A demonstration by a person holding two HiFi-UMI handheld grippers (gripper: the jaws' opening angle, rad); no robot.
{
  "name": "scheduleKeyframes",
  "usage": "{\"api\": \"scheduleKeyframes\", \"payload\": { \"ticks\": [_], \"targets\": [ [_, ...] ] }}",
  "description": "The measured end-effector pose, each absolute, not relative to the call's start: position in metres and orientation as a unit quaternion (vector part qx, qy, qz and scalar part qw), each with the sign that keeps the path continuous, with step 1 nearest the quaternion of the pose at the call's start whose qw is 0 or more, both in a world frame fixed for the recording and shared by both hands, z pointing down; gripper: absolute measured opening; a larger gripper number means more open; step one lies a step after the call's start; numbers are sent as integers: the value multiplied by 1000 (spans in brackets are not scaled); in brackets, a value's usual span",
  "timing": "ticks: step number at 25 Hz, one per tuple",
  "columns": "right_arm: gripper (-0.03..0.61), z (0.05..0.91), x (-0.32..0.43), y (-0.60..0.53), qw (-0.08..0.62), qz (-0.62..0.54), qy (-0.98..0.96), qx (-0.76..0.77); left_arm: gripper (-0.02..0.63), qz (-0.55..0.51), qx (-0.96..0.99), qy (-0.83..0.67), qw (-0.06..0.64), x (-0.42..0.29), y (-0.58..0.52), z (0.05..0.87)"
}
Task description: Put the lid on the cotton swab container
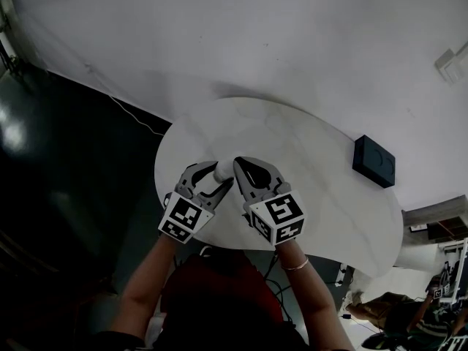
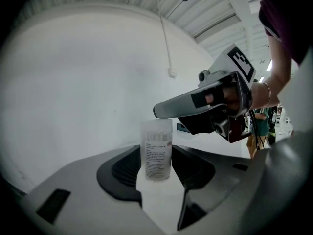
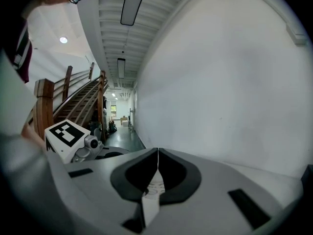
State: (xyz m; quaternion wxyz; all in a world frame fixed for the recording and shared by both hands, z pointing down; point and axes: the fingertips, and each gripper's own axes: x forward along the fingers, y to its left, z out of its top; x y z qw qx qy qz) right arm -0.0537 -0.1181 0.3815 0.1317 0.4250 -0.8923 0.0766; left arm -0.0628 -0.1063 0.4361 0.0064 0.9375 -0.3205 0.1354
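My left gripper (image 1: 217,177) is shut on the cotton swab container (image 1: 224,170), a translucent cylinder with a printed label. In the left gripper view the container (image 2: 156,151) stands upright between the dark pads, with a whitish cap-like top. My right gripper (image 1: 242,169) is shut, its tips meeting with nothing seen between them (image 3: 157,153). Its closed tip (image 2: 159,111) sits right at the container's top; I cannot tell whether it touches. Both grippers hang over the near left part of the white oval table (image 1: 329,196).
A black box (image 1: 374,161) lies near the table's right edge. A thin cable (image 1: 131,115) runs across the dark floor at the left. A person (image 1: 431,298) is at the lower right, beyond the table. A staircase (image 3: 73,97) rises at the left of the right gripper view.
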Motion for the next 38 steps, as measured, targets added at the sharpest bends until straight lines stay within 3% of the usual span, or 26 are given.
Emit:
{"api": "scheduleKeyframes", "payload": {
  "ticks": [19, 22, 38],
  "targets": [
    [15, 381, -37, -117, 107, 91, -886, 441, 213, 123, 940, -316, 36, -50, -114, 446],
    [15, 377, -23, -119, 83, 91, -881, 456, 213, 124, 938, -321, 47, -48, -124, 454],
    [15, 432, 69, -154, 104, 170, -827, 526, 213, 136, 934, -328, 44, 1, -213, 469]
  ]
}}
